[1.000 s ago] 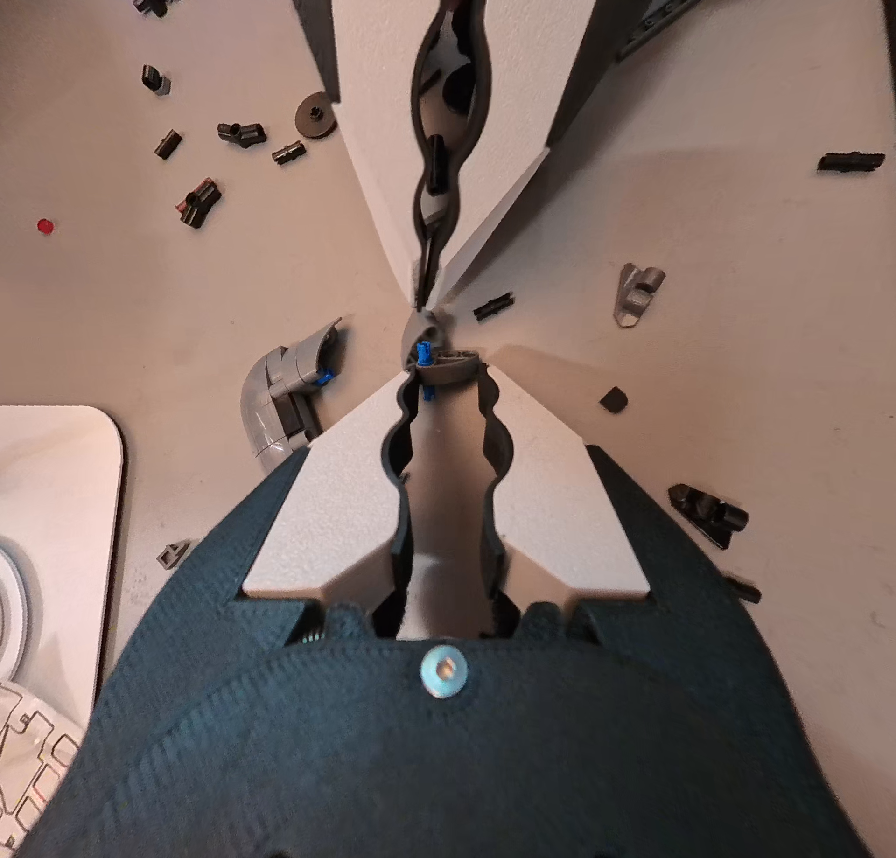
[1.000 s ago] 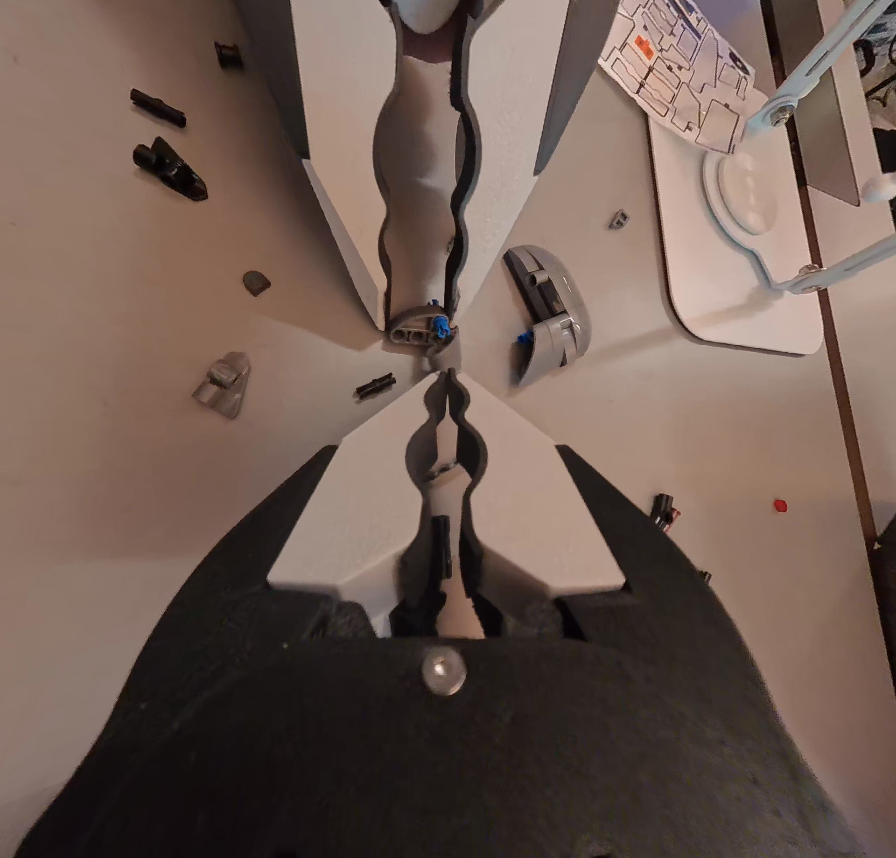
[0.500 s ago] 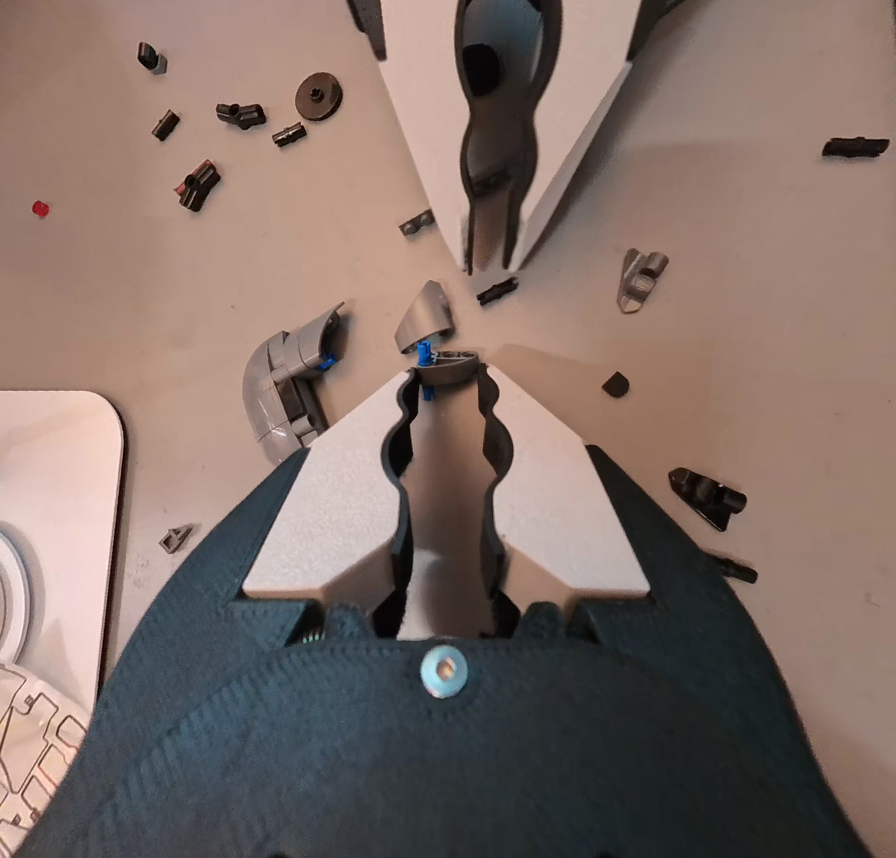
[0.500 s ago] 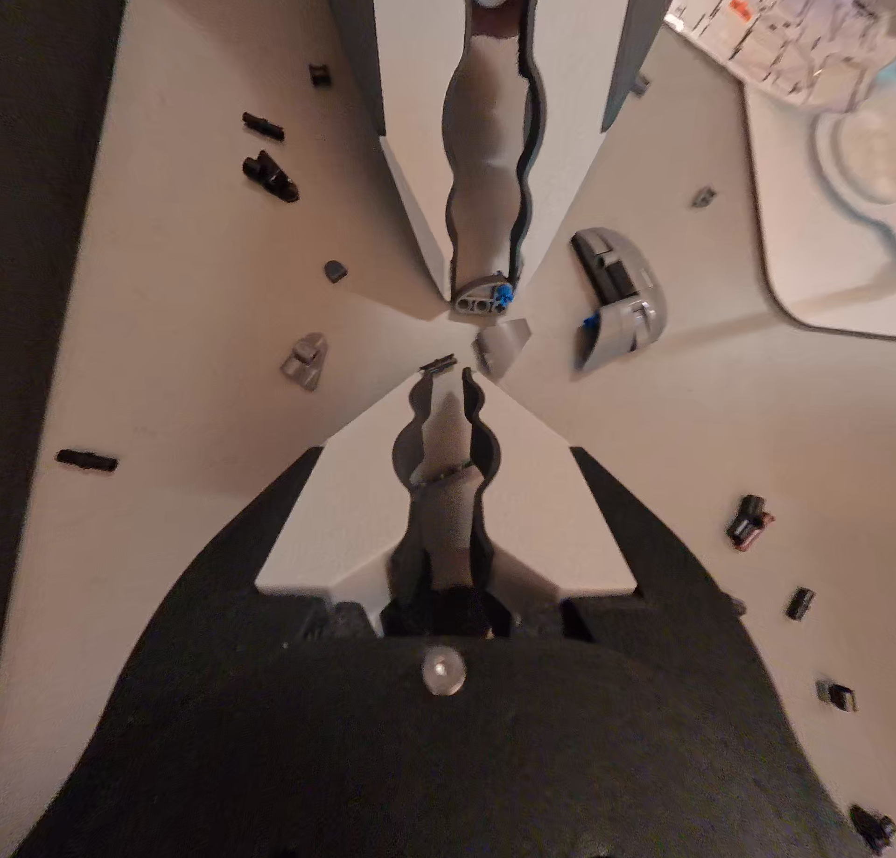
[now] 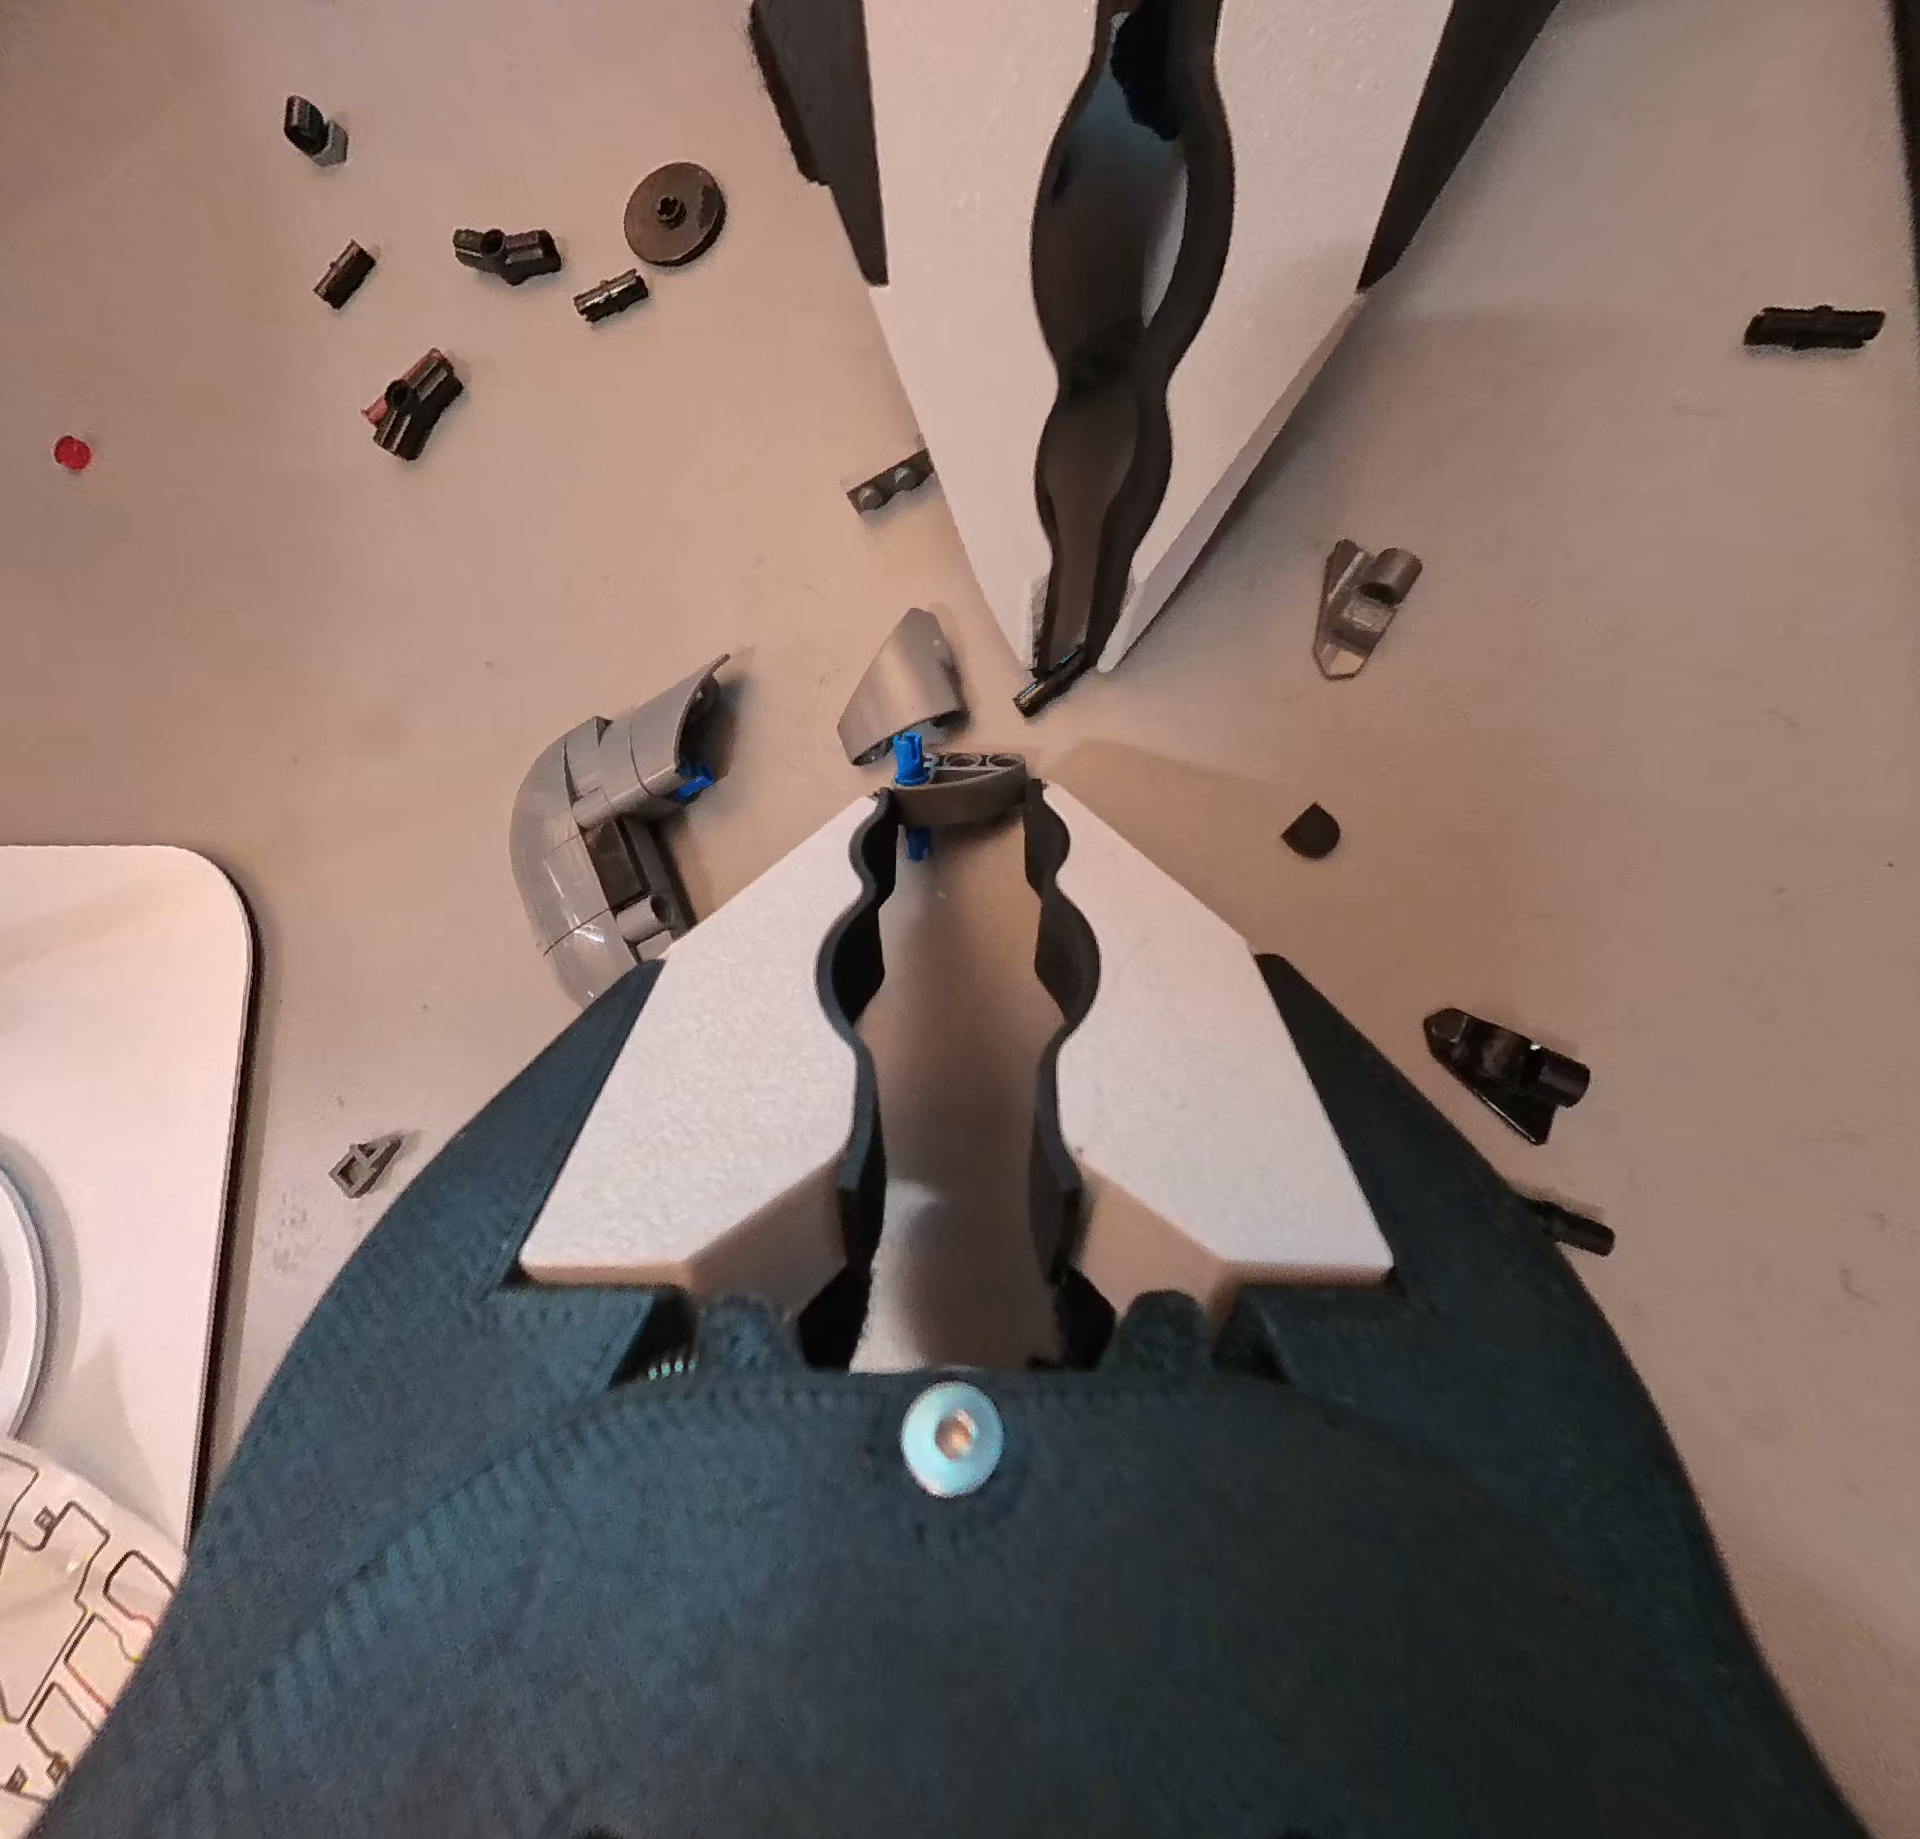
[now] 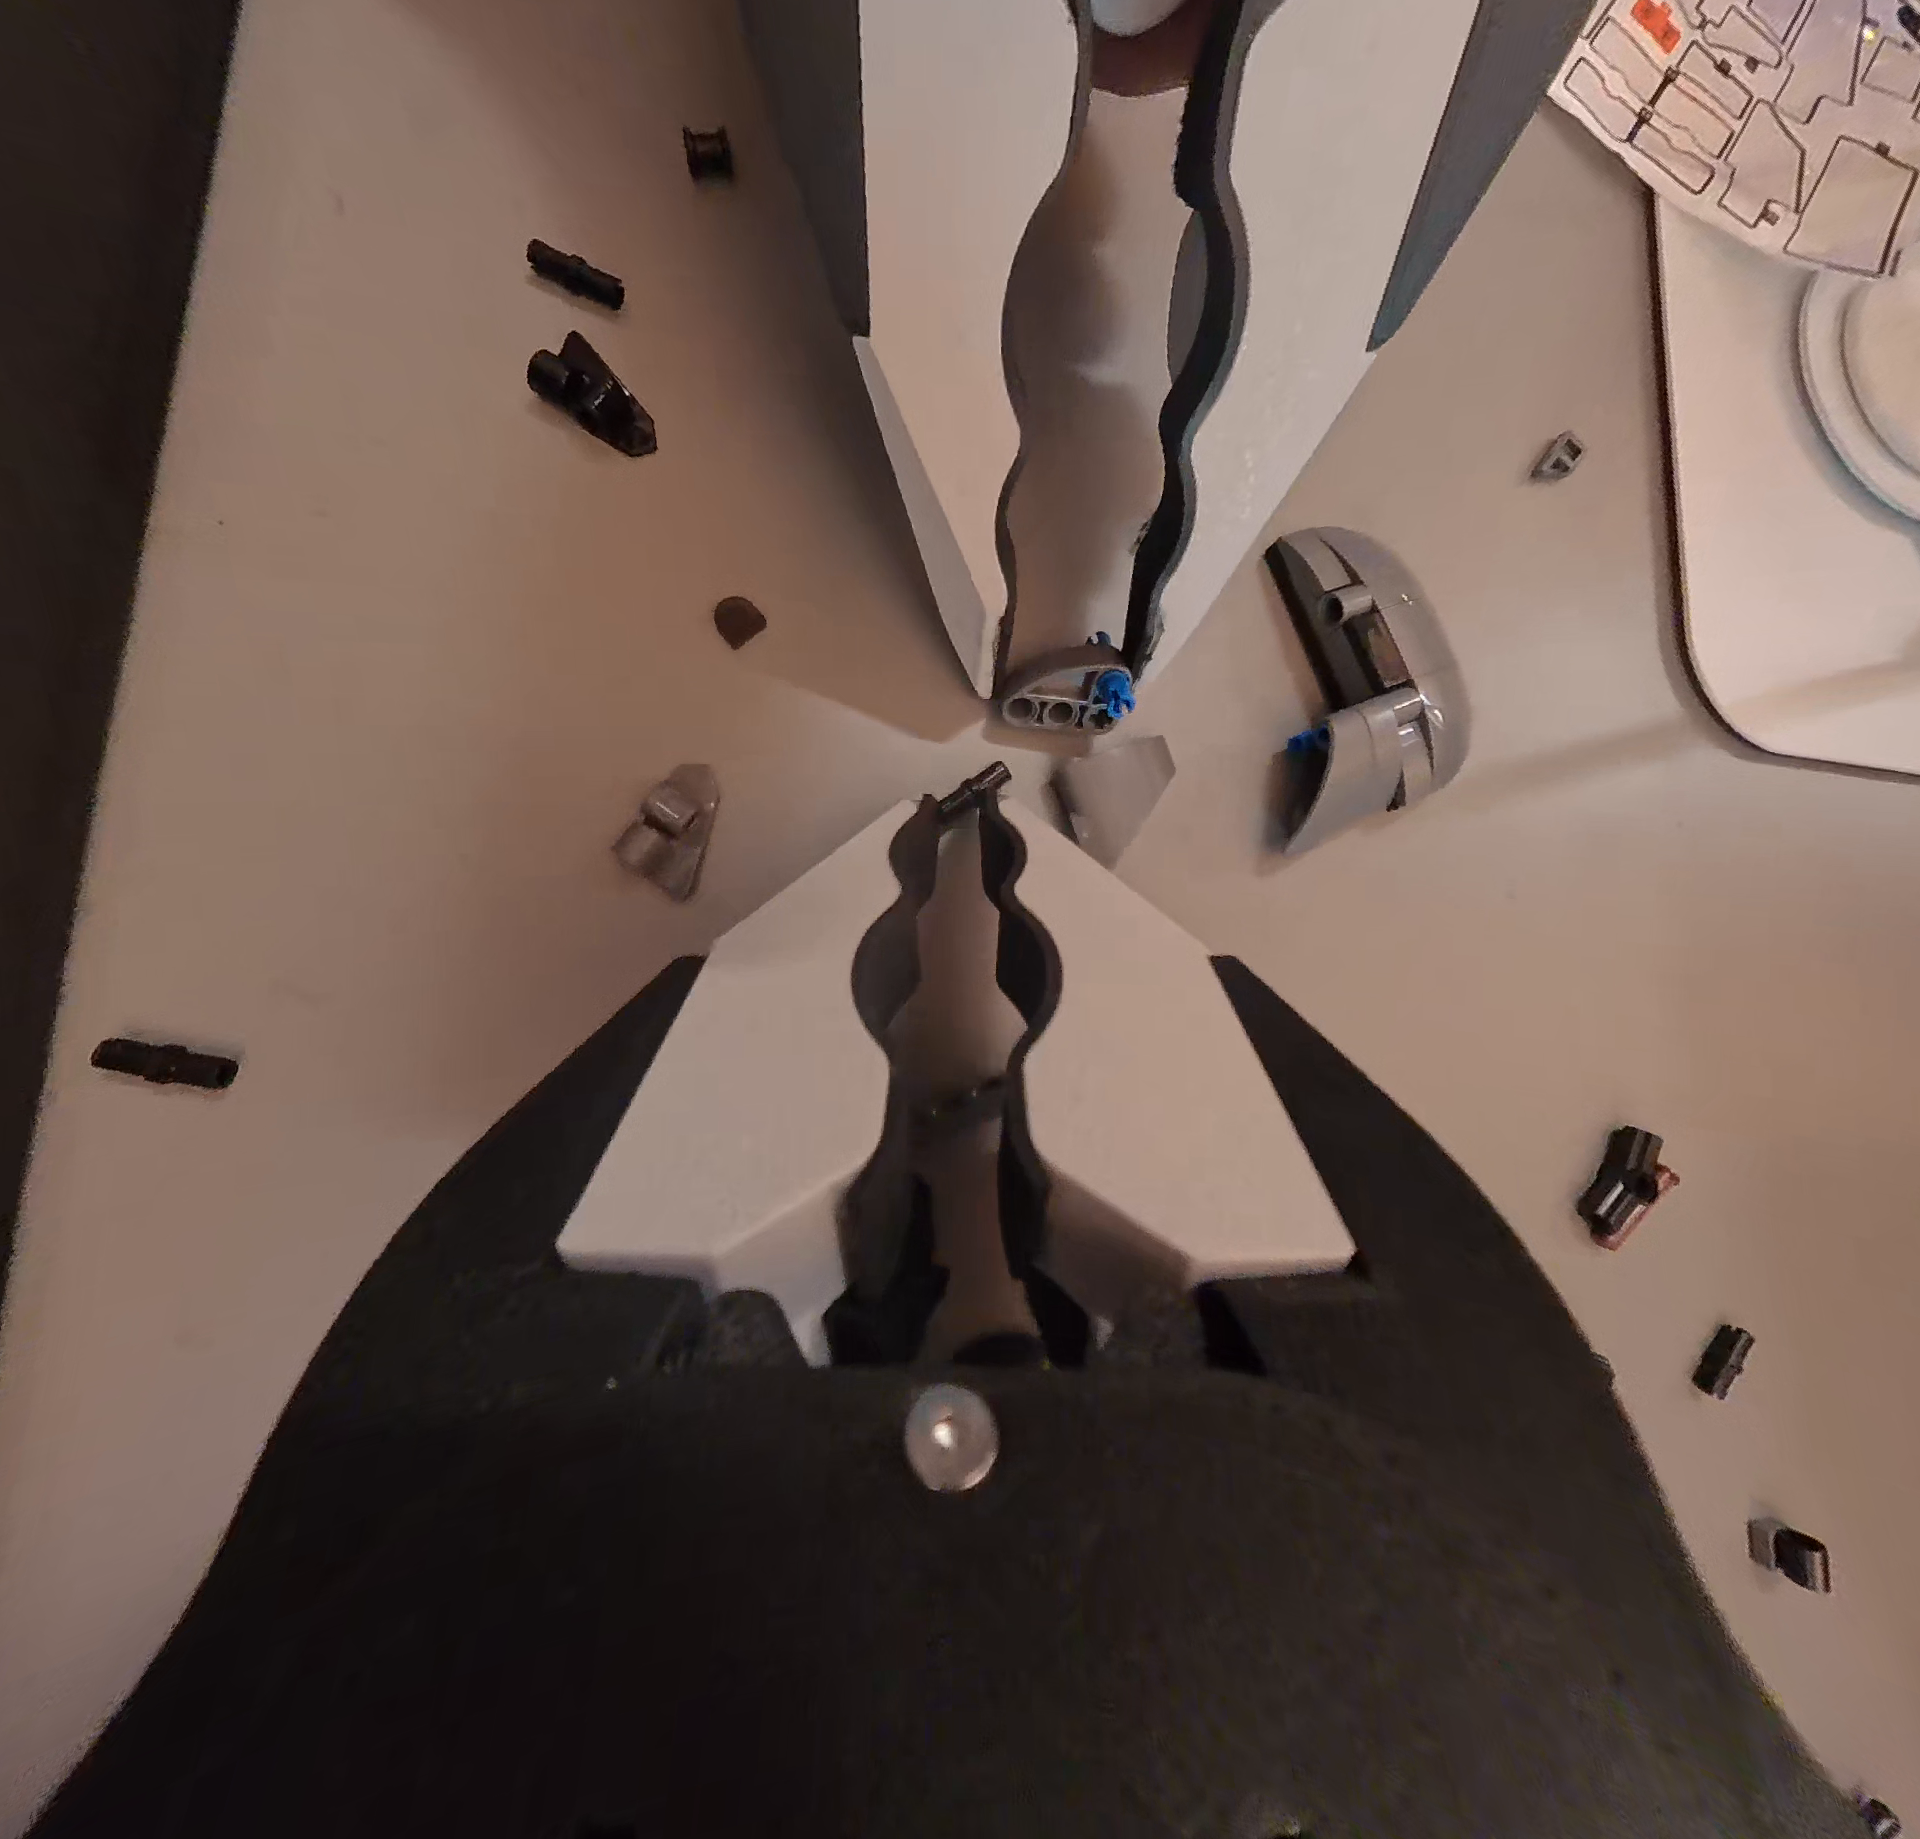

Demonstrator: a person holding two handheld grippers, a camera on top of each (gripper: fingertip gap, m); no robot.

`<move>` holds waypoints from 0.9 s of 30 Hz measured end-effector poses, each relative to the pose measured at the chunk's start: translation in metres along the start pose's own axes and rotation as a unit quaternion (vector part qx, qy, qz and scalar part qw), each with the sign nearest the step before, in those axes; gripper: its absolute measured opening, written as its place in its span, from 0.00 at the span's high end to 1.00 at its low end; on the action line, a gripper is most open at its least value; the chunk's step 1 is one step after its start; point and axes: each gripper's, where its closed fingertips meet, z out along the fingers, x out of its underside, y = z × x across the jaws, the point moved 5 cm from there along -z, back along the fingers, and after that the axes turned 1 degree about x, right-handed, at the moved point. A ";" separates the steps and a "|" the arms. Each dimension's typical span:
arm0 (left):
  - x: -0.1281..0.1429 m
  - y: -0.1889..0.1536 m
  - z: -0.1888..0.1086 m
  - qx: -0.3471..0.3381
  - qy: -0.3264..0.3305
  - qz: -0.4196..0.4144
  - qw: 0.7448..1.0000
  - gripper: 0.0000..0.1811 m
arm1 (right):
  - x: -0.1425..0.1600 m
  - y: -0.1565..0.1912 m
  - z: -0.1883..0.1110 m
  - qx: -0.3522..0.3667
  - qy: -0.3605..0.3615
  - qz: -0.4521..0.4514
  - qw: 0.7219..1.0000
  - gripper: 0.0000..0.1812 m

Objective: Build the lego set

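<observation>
My left gripper (image 5: 956, 802) is shut on a small grey curved beam (image 5: 961, 779) with a blue pin (image 5: 909, 755) at its left end. It also shows in the right wrist view (image 6: 1065, 667), reaching in from the top with the beam (image 6: 1055, 700). My right gripper (image 6: 961, 815) is closed on a short black pin (image 6: 974, 790) at its tips, just in front of the beam. In the left wrist view it (image 5: 1065, 651) comes down from above with the pin (image 5: 1047, 690). A loose grey curved panel (image 5: 902, 686) lies on the table beside both tips.
A larger grey curved assembly (image 5: 613, 844) lies left of my left gripper. Several black pins and connectors (image 5: 507, 254), a dark disc (image 5: 673, 213), a grey bracket (image 5: 1363, 610) and a black wedge (image 5: 1507, 1067) are scattered around. A white board (image 5: 114, 1062) and an instruction sheet (image 6: 1766, 96) sit at the side. Both grippers' tips are close together, under 4 cm apart. From the right gripper's tips to the grey bracket (image 5: 1363, 610) is close to 5 cm. It is also in sight in the right wrist view (image 6: 672, 810).
The right gripper let go of the grey curved panel, which now lies on the table. It pulled back, then moved onto the black pin and closed on it. The left gripper held still.
</observation>
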 end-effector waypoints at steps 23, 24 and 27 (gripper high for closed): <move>0.001 -0.001 -0.002 0.010 0.001 0.002 1.000 0.88 | -0.002 -0.001 0.002 0.007 0.007 0.003 1.000 0.99; 0.002 -0.001 -0.002 0.011 0.002 0.002 1.000 0.88 | -0.002 0.000 0.002 0.007 0.007 0.003 1.000 0.99; 0.004 0.000 -0.004 0.012 0.005 -0.001 1.000 0.88 | -0.002 -0.001 0.002 0.008 0.009 0.004 1.000 0.99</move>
